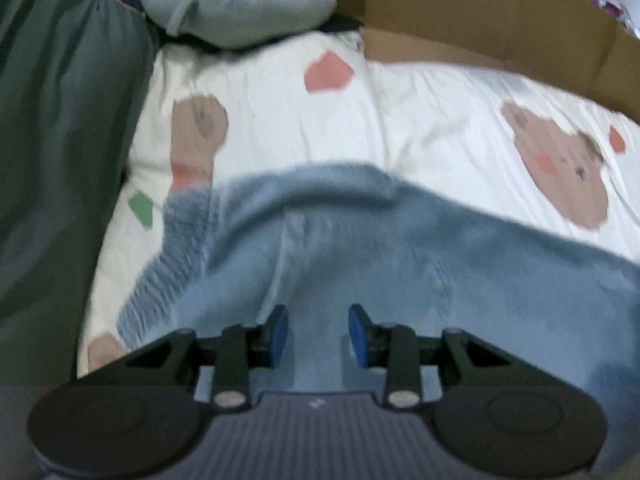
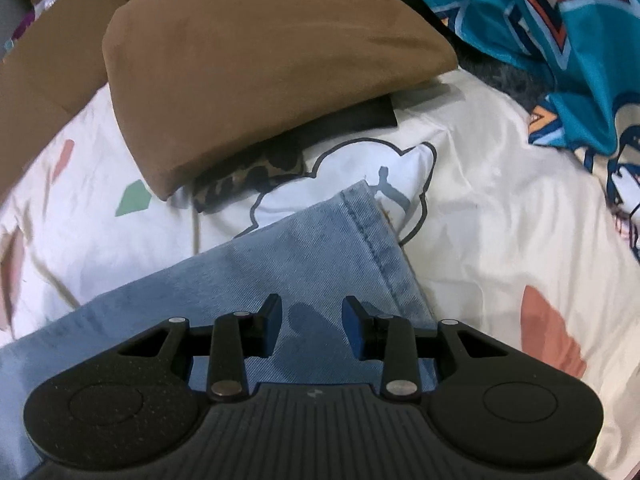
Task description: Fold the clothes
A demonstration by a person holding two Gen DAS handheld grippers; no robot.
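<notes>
Left view pretty blurry: left gripper (image 1: 318, 330) apart, empty, above jeans (image 1: 360, 248) on bedsheet (image 1: 440, 112). Only right view sharp: right gripper (image 2: 311, 326) apart over hem (image 2: 372, 232), brown pillow (image 2: 260, 52) behind.

Bare bedsheet (image 2: 500, 216) lies open right of the jeans (image 2: 280, 264); a brown folded garment (image 2: 248, 52) blocks beyond; a cardboard box (image 1: 480, 12) walls the far edge.

The left wrist view is smeared by blur, so the weave of the blue garment (image 1: 360, 248) cannot be made out, and its lower part runs under the left tool (image 1: 318, 334). In the right view, the brown cushion (image 2: 260, 60) covers most of a leopard-patterned item (image 2: 248, 178), perhaps clothing; the teal fabric (image 2: 540, 12) is cut off by the frame.
</notes>
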